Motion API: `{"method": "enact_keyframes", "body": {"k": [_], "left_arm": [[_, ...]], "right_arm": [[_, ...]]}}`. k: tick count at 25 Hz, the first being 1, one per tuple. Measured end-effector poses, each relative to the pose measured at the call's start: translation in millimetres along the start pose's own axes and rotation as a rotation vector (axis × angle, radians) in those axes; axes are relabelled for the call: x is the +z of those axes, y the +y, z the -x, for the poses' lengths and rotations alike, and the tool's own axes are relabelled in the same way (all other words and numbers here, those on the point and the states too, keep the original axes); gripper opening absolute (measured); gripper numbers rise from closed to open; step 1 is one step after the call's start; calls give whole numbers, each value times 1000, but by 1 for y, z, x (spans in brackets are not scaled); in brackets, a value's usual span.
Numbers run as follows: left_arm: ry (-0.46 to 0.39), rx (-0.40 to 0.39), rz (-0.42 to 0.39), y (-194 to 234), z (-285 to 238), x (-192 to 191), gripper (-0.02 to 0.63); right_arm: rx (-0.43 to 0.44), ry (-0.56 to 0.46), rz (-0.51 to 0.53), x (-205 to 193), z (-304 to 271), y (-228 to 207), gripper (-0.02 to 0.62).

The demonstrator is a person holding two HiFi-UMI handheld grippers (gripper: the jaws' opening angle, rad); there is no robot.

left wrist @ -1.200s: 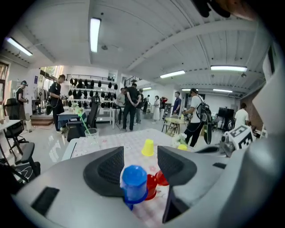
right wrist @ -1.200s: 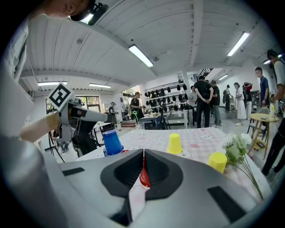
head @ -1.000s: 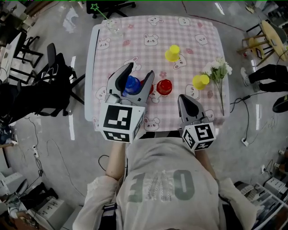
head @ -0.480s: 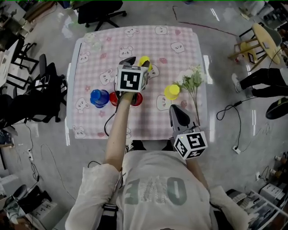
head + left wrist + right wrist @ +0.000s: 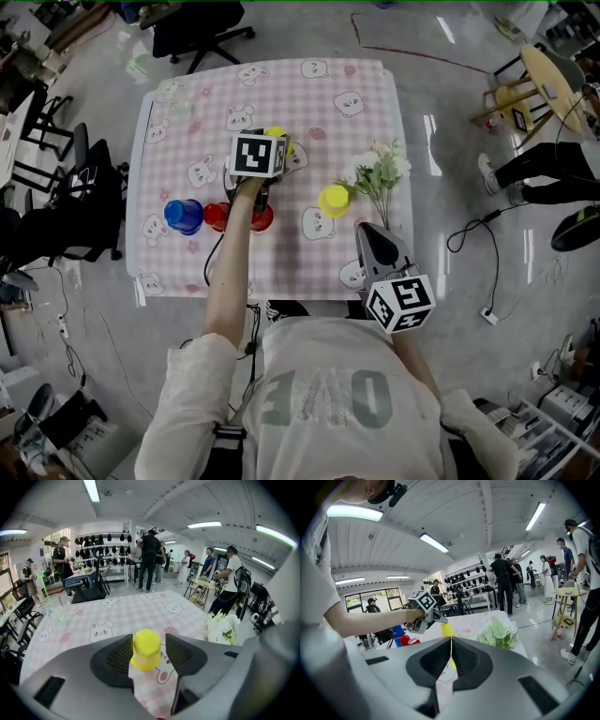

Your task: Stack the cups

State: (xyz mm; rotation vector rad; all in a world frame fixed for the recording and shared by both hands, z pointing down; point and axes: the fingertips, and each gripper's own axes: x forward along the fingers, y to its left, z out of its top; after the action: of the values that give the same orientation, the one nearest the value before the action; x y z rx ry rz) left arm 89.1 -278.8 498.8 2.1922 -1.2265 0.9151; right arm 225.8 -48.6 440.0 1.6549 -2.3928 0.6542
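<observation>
Left hand-held gripper point(image 5: 148, 640) is out over the middle of the counter point(image 5: 352, 112), pointing down at it, jaws wide apart. The far yellow cup point(image 5: 146, 649) stands upside down between the pads. We see a clear gap at the right pad; the left pad sits close to the cup, with no squeeze showing.

Right hand-held gripper point(image 5: 451, 640) hangs at the counter's near right edge, jaws closed together with nothing in them.

The near yellow cup point(image 5: 334, 200) stands right of centre, just left of the white flower bunch point(image 5: 375, 172). The blue cup point(image 5: 184, 216) stands near left, with the left red cup point(image 5: 217, 216) just beside it. The right red cup point(image 5: 262, 218) is on the other side of our left forearm. Pink checked bunny cloth point(image 5: 309, 94) covers the counter.
</observation>
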Motion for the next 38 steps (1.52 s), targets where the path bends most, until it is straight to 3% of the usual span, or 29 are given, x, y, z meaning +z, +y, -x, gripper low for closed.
{"method": "enact_keyframes", "body": {"k": [4,8,13,19,24,28,38], "left_arm": [[3,38,2,5,-1,-1,209],[-52,65,-35,2,22,7,201],[-208,47,-40,-8,90,26,200],[-324,61,-86,-11,181,11,198],[-273,98,-104,1,215,-21,196],[-246,89,-40,15,218,-47,196],[-179,95,-33,23,207,-85,198]], "right_arm": [[-4,-13,5,9,-1,-14,29],[25,-20,8,15,-6,-13,29],[118,-10,29,13,-18,16,29],[236,22,67,5,-34,61,29],[305,27,94,8,-47,90,29],[332,29,107,9,-52,106,29],[331,48,115,7,-59,112,29]]}}
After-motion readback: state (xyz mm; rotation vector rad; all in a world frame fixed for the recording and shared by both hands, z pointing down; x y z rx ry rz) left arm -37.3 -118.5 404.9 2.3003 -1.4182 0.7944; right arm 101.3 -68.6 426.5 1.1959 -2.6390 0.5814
